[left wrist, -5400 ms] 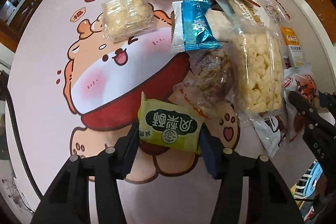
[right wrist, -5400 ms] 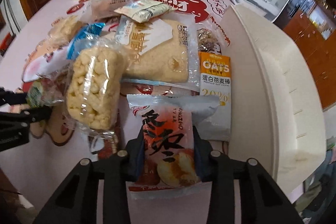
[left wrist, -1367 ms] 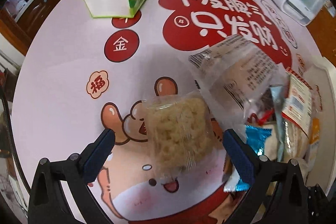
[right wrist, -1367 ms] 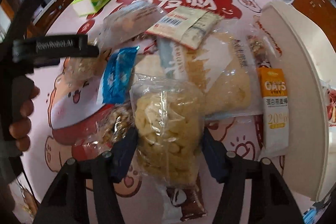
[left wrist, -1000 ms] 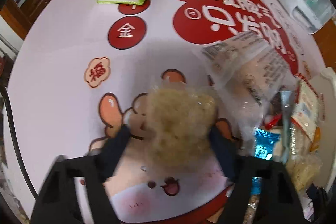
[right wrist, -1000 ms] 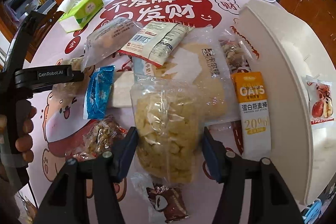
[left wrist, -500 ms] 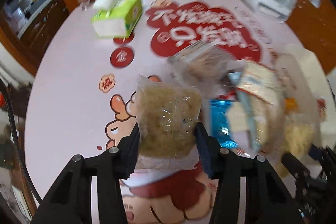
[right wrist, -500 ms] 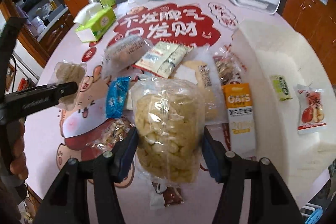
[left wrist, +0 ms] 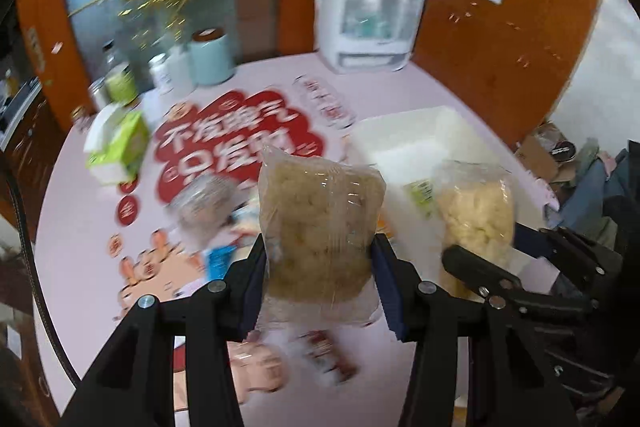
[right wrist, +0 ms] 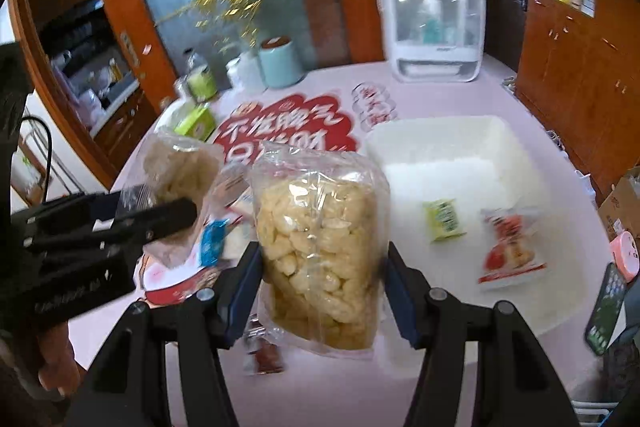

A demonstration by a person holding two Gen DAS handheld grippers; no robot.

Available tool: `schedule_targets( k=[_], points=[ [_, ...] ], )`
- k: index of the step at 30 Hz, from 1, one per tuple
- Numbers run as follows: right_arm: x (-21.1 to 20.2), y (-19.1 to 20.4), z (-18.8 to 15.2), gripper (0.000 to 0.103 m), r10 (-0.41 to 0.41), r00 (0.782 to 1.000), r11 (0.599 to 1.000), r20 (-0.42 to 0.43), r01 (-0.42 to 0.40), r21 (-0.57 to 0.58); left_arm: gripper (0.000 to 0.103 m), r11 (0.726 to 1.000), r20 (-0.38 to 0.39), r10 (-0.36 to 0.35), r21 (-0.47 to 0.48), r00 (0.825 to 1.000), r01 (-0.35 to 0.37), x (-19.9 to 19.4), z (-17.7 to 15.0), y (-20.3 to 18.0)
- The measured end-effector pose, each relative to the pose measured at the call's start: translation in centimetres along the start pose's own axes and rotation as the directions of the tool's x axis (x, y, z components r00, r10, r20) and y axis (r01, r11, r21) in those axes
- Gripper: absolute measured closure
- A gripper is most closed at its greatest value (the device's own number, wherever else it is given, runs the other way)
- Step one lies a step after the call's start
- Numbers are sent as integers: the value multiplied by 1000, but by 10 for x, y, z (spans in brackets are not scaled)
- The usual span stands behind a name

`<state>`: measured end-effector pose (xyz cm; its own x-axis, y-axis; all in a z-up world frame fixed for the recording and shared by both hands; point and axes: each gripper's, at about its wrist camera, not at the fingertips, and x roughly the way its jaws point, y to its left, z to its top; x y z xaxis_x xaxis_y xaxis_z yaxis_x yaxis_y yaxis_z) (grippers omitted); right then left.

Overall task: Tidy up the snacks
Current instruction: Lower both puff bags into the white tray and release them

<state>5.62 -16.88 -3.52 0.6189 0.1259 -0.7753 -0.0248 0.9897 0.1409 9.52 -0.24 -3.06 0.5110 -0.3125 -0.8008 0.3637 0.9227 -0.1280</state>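
Observation:
My left gripper [left wrist: 318, 279] is shut on a clear pack of pale crispy rice cake [left wrist: 318, 227] and holds it high above the table. My right gripper [right wrist: 322, 287] is shut on a clear bag of yellow puffed snacks [right wrist: 320, 255], also lifted. Each held pack shows in the other view: the puffed bag [left wrist: 476, 211] to the right, the rice cake [right wrist: 176, 167] to the left. A white bin [right wrist: 496, 143] stands at the right and holds a green pack [right wrist: 444, 219] and a red pack [right wrist: 510, 247].
Several loose snack packs [left wrist: 204, 203] lie on the pink table with red print. A green tissue box [left wrist: 116, 147], bottles and a teal jar [left wrist: 210, 57] stand at the back left. A white appliance [right wrist: 434, 27] stands at the back. A phone [right wrist: 606, 309] lies at the right edge.
Both grippers have risen higher and swung right toward the white bin, each still holding its pack. The views now look out across the table rather than down at it.

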Motion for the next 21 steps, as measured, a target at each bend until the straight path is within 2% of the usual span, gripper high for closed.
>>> schedule_targets(
  k=[5, 11, 14, 19, 21],
  points=[
    [-8, -83, 25, 44, 0, 1000, 1000, -1, 0, 11, 55, 999, -12, -19, -27, 1000, 19, 27, 27, -74],
    [14, -165, 63, 44, -50, 999, 998, -19, 50, -23, 55, 996, -46, -17, -85, 999, 13, 85, 52, -139],
    [33, -187, 80, 44, -60, 998, 997, -29, 59, -39, 55, 994, -85, -3, -106, 996, -6, 112, 58, -156],
    [71, -202, 98, 43, -63, 997, 997, -53, 60, -54, 54, 991, -121, 46, -116, 992, -60, 138, 59, -170],
    [85, -203, 101, 43, -65, 995, 996, -73, 61, -60, 37, 992, -137, 44, -111, 990, -59, 144, 59, -170]
  ],
)
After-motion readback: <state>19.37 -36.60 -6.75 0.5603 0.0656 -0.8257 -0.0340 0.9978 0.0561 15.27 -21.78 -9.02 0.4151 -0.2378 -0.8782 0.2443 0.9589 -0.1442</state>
